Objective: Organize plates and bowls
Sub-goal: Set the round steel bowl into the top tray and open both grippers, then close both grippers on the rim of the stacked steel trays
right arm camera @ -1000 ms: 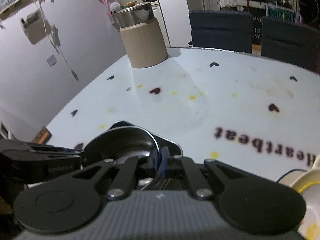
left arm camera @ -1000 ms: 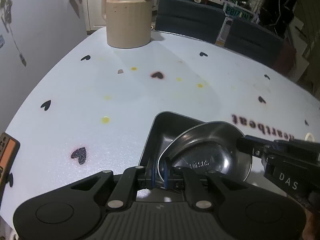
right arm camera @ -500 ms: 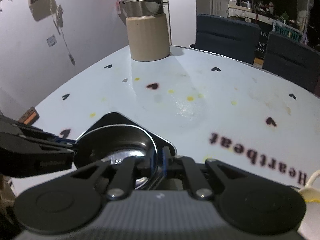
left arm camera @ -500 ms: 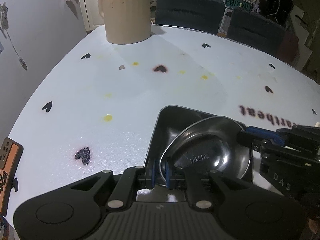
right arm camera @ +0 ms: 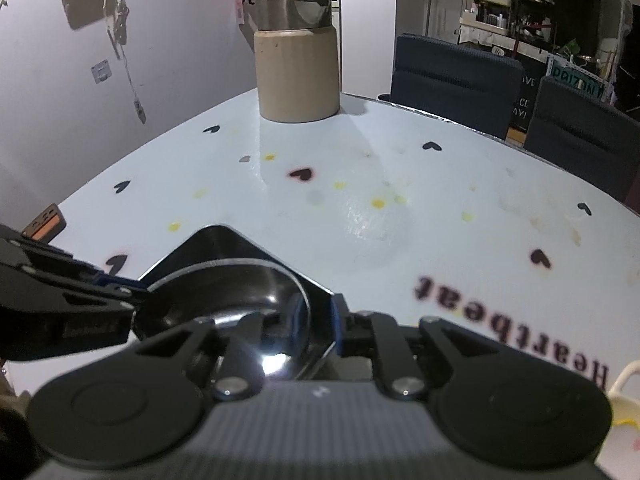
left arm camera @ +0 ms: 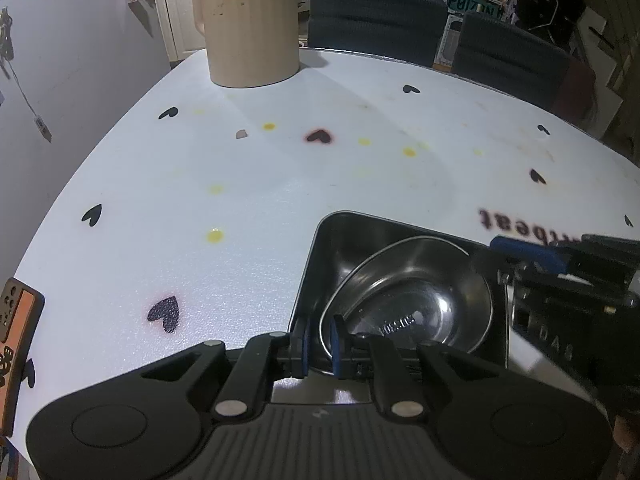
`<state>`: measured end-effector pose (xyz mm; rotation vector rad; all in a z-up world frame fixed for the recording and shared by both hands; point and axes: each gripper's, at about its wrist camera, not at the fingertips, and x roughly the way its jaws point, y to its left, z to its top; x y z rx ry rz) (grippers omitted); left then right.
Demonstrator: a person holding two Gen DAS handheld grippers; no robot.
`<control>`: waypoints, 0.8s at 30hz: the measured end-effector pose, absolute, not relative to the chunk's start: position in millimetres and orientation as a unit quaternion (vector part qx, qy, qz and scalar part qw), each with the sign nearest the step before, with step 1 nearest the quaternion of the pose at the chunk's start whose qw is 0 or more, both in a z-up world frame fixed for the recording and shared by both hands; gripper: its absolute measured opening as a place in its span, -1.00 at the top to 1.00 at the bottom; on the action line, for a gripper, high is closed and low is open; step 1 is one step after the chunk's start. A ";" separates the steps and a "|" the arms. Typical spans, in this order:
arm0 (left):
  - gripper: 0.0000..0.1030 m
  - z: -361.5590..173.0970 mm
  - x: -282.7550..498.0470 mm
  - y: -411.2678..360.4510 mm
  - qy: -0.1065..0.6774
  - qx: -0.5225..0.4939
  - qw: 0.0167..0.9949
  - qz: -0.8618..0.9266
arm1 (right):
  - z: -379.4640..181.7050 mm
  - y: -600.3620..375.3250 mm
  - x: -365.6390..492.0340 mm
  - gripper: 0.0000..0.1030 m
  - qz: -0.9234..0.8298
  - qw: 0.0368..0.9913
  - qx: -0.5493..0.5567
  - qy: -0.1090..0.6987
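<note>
A round steel bowl (left arm camera: 416,304) lies tilted inside a square dark metal tray (left arm camera: 348,240) on the white table. My left gripper (left arm camera: 320,340) has its pads a little apart around the bowl's near rim. My right gripper (right arm camera: 316,324) stands at the opposite rim of the bowl (right arm camera: 224,292) and the tray (right arm camera: 216,240), with its pads a little apart around both edges. The right gripper also shows in the left wrist view (left arm camera: 532,256).
A beige ribbed crock (left arm camera: 250,32) with a steel pot in it stands at the table's far left. Two dark chairs (left arm camera: 376,16) stand behind the table. An orange phone (left arm camera: 16,336) lies at the left edge. A white-and-yellow cup (right arm camera: 624,400) sits at the right.
Both grippers' pads have spread a little from the rims. Both cameras have risen and drawn back slightly. The bowl has settled lower in the tray.
</note>
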<state>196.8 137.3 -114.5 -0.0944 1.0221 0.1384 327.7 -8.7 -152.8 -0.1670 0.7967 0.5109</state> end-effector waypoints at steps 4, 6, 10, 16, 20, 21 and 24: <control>0.73 -114.5 196.4 137.4 0.488 -0.046 0.869 0.065 | -150.6 -11.7 331.5 0.67 0.236 0.892 -0.073 0.378; 0.73 -114.3 196.6 137.8 0.489 -0.047 0.869 0.065 | -150.4 -13.1 333.4 0.67 0.235 0.892 -0.062 0.381; 0.63 -113.3 196.0 137.7 0.487 -0.051 0.870 0.059 | -149.6 -14.2 334.6 0.66 0.235 0.892 -0.053 0.383; 0.37 -110.8 194.5 135.7 0.483 -0.059 0.873 0.046 | -147.1 -14.9 333.6 0.43 0.243 0.890 -0.033 0.385; 0.05 -105.8 192.6 134.0 0.476 -0.067 0.876 0.033 | -144.2 -17.3 331.8 -0.01 0.241 0.891 -0.021 0.384; -0.03 -104.0 191.7 133.3 0.473 -0.068 0.878 0.030 | -143.2 -18.3 331.4 -0.05 0.240 0.891 -0.017 0.385; -0.30 -98.2 189.6 131.5 0.463 -0.070 0.883 0.026 | -138.3 -22.4 331.0 -0.22 0.223 0.894 -0.006 0.389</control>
